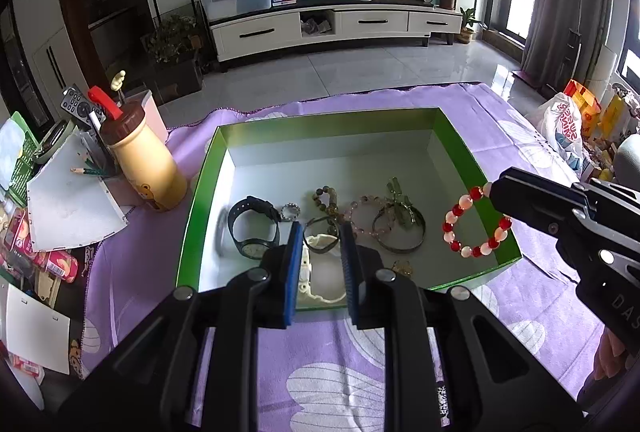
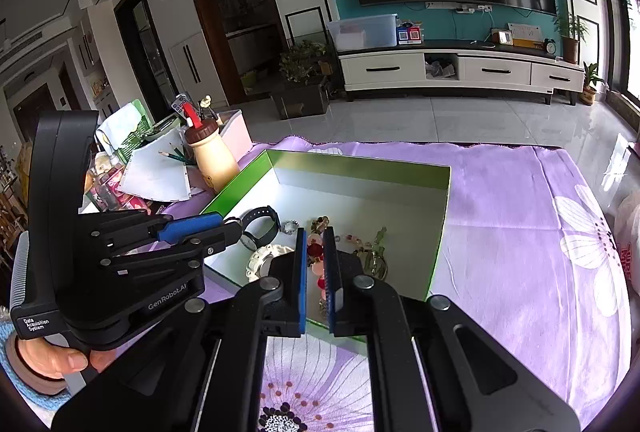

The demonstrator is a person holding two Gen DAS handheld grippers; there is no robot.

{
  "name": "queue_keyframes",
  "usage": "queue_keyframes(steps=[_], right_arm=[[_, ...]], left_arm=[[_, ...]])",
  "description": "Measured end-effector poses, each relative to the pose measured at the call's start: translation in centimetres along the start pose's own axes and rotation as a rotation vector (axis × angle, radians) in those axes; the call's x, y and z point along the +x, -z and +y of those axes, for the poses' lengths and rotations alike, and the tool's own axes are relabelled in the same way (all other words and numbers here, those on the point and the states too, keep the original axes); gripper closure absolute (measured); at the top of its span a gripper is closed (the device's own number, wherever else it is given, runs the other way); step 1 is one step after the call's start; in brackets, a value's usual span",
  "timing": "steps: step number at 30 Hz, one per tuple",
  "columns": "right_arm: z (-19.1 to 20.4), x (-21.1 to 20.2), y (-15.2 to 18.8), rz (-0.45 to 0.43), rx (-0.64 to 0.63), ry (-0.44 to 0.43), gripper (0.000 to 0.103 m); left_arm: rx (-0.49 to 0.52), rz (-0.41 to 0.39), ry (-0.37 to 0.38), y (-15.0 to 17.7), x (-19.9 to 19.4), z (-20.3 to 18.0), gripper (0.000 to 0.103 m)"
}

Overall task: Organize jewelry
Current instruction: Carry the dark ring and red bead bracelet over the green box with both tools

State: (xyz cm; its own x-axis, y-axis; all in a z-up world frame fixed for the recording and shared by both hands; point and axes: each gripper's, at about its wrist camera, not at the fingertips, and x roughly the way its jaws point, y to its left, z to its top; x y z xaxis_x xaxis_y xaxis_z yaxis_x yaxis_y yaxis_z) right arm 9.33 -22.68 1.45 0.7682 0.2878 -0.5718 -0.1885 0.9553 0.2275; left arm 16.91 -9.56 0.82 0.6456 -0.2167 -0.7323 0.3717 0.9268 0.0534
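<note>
Red and white beads hang in a loop from my right claw (image 1: pixel 494 190), which is clamped on the bracelet (image 1: pixel 476 222) at its top bead. The loop dangles over the right end of the green box (image 1: pixel 320 120), just inside its right wall, on the purple cloth (image 1: pixel 500 128) that covers the counter. My left claw (image 1: pixel 320 244) hovers over the box's near edge with its pads a little apart and nothing between them.

The risk I see is a thin grip: I pinch only one or two beads, so a jolt could let the loop slip and drop on the wall or outside the box. It could also land on the bangle (image 1: pixel 398 232) and pink beads (image 1: pixel 370 216) close by and tangle with them. The watch (image 1: pixel 252 224) and brown beads (image 1: pixel 326 202) lie further left, out of harm's way.

The bracelet hangs as a tall oval, its long axis running from the clamped bead down toward the box floor, leaning slightly left. Its open face is turned toward my left camera.
</note>
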Motion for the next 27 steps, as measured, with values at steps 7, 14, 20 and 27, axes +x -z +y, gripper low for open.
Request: queue_keyframes(steps=[7, 14, 20, 27], right_arm=[[-0.1, 0.6, -0.3, 0.005, -0.002, 0.003, 0.096], [-1.0, 2.1, -0.5, 0.021, 0.026, -0.007, 0.096], [-1.8, 3.5, -0.6, 0.049, 0.055, -0.017, 0.096], [-2.4, 5.2, -1.3, 0.077, 0.08, -0.011, 0.096]], left_arm=[[0.009, 0.004, -0.007, -0.5, 0.8, -0.1, 0.084], [-0.003, 0.023, -0.003, -1.1, 2.3, 0.2, 0.084], [-0.026, 0.044, 0.004, -1.7, 3.7, 0.6, 0.084], [-0.054, 0.084, 0.012, -2.8, 6.0, 1.5, 0.084]])
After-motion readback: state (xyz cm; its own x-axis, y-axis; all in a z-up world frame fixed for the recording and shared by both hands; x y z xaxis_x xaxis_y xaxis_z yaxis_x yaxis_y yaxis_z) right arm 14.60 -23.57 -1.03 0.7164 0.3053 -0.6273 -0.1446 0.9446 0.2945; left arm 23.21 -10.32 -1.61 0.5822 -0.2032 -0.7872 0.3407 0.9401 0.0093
